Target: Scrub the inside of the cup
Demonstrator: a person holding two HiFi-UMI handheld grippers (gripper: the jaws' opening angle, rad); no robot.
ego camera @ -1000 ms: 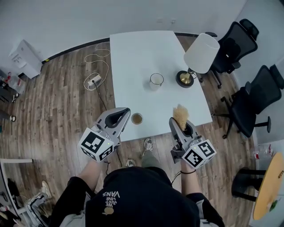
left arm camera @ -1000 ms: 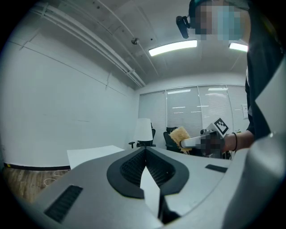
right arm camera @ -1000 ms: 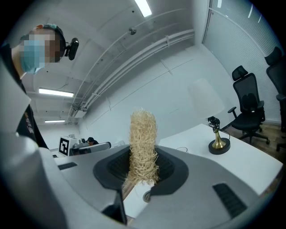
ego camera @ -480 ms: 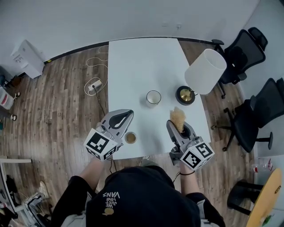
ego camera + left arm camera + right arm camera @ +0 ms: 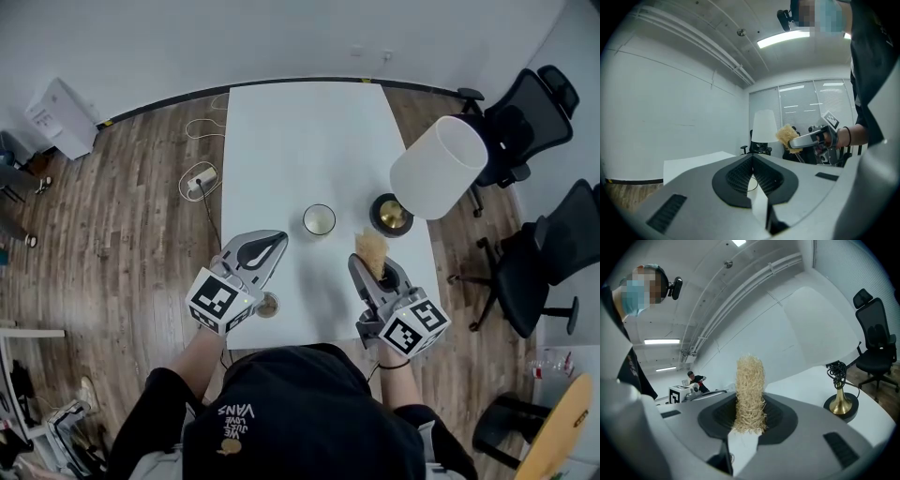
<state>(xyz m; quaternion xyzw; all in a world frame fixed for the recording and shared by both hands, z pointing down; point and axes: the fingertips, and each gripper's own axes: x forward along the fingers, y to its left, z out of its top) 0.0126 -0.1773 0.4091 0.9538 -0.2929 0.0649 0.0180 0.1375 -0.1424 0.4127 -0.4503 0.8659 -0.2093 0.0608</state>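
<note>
- Fingers (image 5: 738, 177) of the left gripper (image 5: 271, 246) are pressed together on nothing. It hovers over the table (image 5: 300, 131) at about 7 o'clock from the cup (image 5: 319, 220), aimed toward 1 o'clock.
- At that gripper's 6 o'clock a small round dish (image 5: 268, 305) sits by the table's near edge, where a careless backward sweep could push it off.
- At mid-table the cup stands upright and unheld, mouth up, long axis vertical. The likely risk is that scrubbing before the left jaws part and steady it would slide or tip it.
- On the right gripper (image 5: 372, 267) the fingers (image 5: 776, 416) are clenched on a straw-coloured scrubber (image 5: 750, 392). It sticks out past the tips, long axis along the jaws, pointing to 12 o'clock, with the cup at its 10 o'clock.
- Just at 3 o'clock of the cup stands the base of the lamp (image 5: 438, 169), and a wide approach could knock it.
</note>
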